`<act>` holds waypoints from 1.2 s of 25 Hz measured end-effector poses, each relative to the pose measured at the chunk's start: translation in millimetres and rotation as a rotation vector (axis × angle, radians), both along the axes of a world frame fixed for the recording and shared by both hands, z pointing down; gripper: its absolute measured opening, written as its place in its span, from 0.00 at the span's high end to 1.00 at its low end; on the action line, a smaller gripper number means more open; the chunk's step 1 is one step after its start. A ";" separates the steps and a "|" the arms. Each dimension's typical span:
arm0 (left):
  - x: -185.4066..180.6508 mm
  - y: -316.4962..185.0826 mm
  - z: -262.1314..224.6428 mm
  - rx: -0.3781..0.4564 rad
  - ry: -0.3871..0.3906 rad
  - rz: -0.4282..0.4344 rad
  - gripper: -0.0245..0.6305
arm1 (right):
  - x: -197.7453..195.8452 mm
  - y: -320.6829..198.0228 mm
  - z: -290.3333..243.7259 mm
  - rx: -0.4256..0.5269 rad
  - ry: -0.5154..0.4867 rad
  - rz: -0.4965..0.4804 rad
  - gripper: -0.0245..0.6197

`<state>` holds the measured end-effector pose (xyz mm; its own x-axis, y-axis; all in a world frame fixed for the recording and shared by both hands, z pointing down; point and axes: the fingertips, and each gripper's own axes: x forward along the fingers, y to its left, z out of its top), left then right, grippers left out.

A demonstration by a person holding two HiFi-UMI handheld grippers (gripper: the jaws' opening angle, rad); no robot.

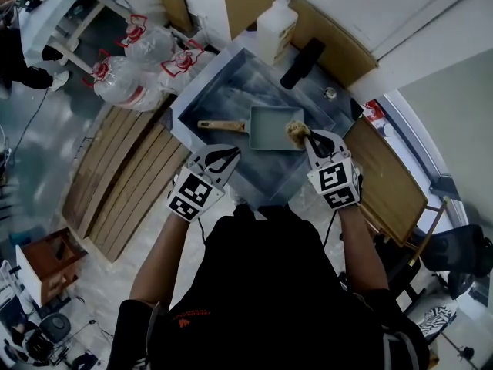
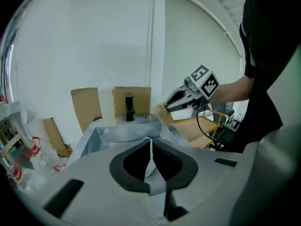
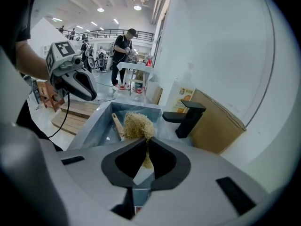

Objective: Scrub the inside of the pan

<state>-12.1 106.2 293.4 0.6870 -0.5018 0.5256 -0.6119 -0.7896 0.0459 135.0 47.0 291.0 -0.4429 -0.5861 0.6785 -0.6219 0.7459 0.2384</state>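
A grey rectangular pan point(image 1: 276, 127) with a wooden handle point(image 1: 222, 126) lies in the metal sink point(image 1: 208, 83). My right gripper point(image 1: 312, 139) is shut on a tan fibrous scrubber point(image 1: 296, 130), which hangs over the pan's right edge. The right gripper view shows the scrubber point(image 3: 137, 125) pinched at the fingertips of the right gripper point(image 3: 145, 140), with the handle point(image 3: 116, 125) below it. My left gripper point(image 1: 223, 154) hovers over the sink's front left edge, jaws shut with nothing between them. The left gripper view shows the closed left gripper point(image 2: 151, 139) above the sink point(image 2: 122, 135).
A black faucet point(image 1: 302, 62) and a white bottle point(image 1: 276, 25) stand at the sink's back. Plastic bags point(image 1: 139, 68) lie at the left. Wooden slats point(image 1: 127, 183) cover the floor on the left, and a wooden board point(image 1: 389, 179) lies on the right. People stand far off in the right gripper view.
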 end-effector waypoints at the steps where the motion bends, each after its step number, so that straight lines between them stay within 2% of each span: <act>1: 0.3 1.5 -1.4 0.001 0.008 0.004 0.92 | -1.5 1.7 -1.7 0.004 0.000 -0.004 0.93; 6: -1.5 3.3 -13.6 0.022 0.062 -0.005 0.92 | -13.3 11.8 -7.0 0.021 -0.026 -0.028 0.92; 14: -9.4 -1.1 -32.0 0.022 0.169 -0.032 0.92 | -31.2 32.4 -9.8 -0.007 -0.140 -0.016 0.92; 30: -19.0 -10.1 -38.6 0.031 0.214 -0.066 0.92 | -31.5 30.8 -16.5 0.010 -0.140 0.001 0.92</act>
